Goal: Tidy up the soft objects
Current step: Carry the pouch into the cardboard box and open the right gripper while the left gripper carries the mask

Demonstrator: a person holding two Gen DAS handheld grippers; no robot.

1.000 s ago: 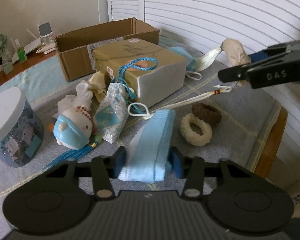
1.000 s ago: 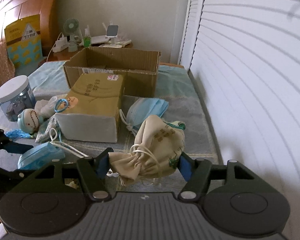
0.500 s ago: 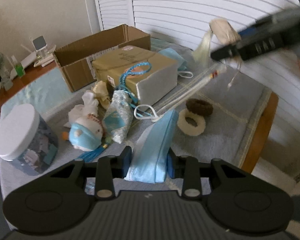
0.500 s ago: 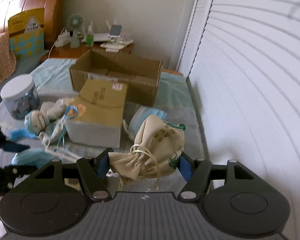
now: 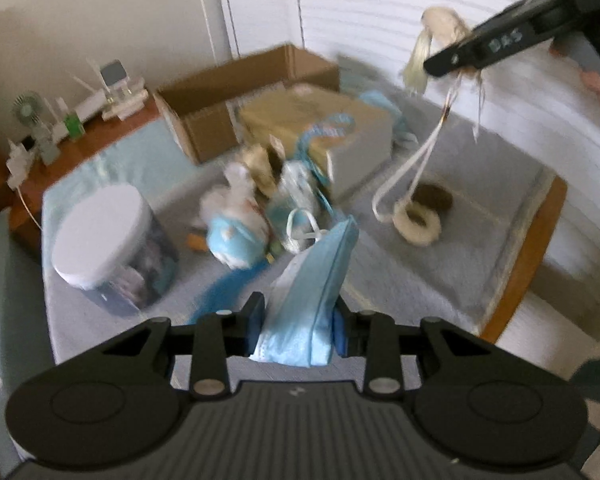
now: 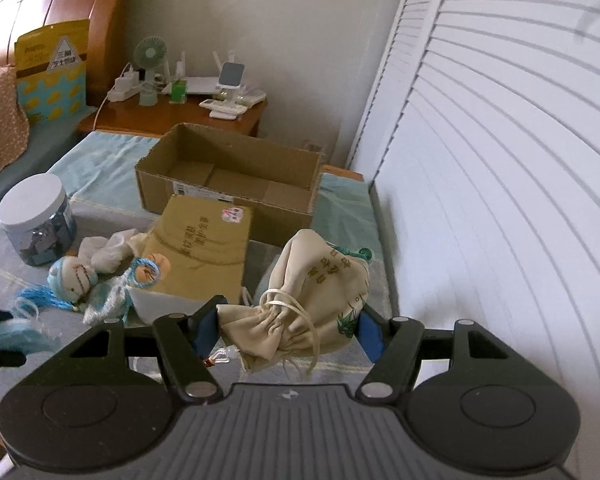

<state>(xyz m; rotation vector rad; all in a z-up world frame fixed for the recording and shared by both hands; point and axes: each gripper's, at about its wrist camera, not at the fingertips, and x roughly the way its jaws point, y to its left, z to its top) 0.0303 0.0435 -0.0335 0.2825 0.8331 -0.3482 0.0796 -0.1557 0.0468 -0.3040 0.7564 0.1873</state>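
Left gripper (image 5: pixel 298 330): blue pads squeezed narrow on a folded light-blue face mask (image 5: pixel 314 280), mask lifted clear of the surface, ear loop dangling off its far end. Right gripper (image 6: pixel 286 330): jaws about mid-width, clamped on a beige drawstring pouch (image 6: pixel 308 300) with green print, cords hanging loose below it, pouch off the surface. Left view is motion-blurred. Under both, a grey-blue cloth covers the table (image 5: pixel 432 276). Mid-surface: tan closed box (image 6: pixel 204 248), blue-hooded plush doll (image 6: pixel 74 278) and a sparkly sachet (image 6: pixel 108 300) just beside it. Open cardboard box (image 6: pixel 228 176) at the far edge. White-lidded jar (image 6: pixel 38 220) near the left edge. Cream scrunchie (image 5: pixel 416 220) and brown scrunchie (image 5: pixel 434 198), touching, towards the right edge.
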